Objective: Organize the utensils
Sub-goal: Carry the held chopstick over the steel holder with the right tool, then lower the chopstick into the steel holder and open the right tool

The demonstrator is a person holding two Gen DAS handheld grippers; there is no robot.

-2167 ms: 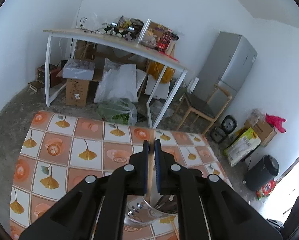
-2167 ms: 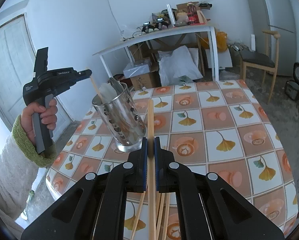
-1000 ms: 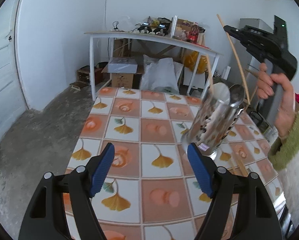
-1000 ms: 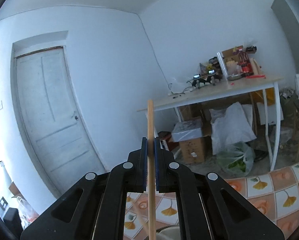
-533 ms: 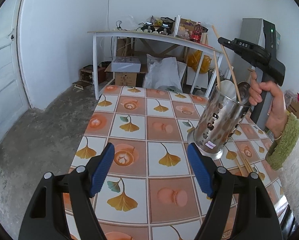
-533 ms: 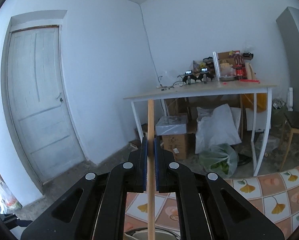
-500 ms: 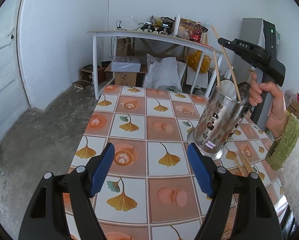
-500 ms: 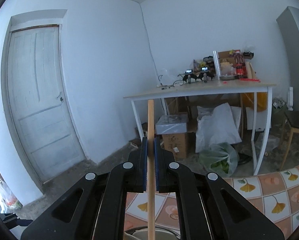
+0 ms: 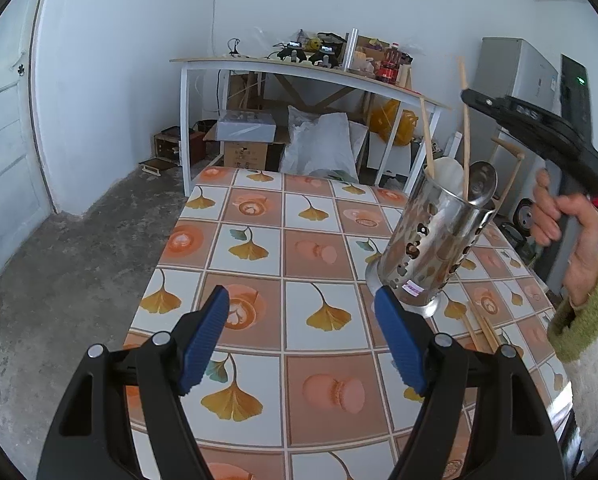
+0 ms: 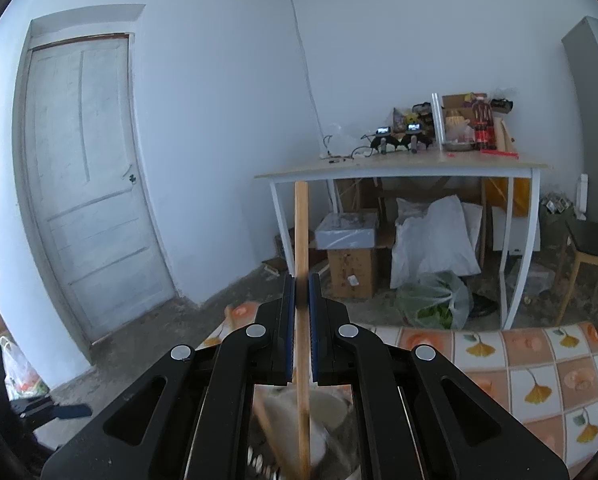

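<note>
While the left gripper (image 9: 303, 336) gapes empty, the right gripper (image 10: 302, 280) clamps one chopstick (image 10: 301, 240) over one holder (image 9: 431, 240).

The surface (image 9: 323, 248) wears a tiled oilcloth in orange and white with yellow ginkgo leaves. On it stands a perforated shiny steel utensil holder (image 9: 431, 240), leaning in the picture. Just beside its base lie thin wooden chopsticks (image 9: 483, 330), flat.

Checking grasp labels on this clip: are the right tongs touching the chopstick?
Touching. The right wrist view shows the right tongs shut on the wooden chopstick, both blue pads pressed against its sides with no gap.
</note>
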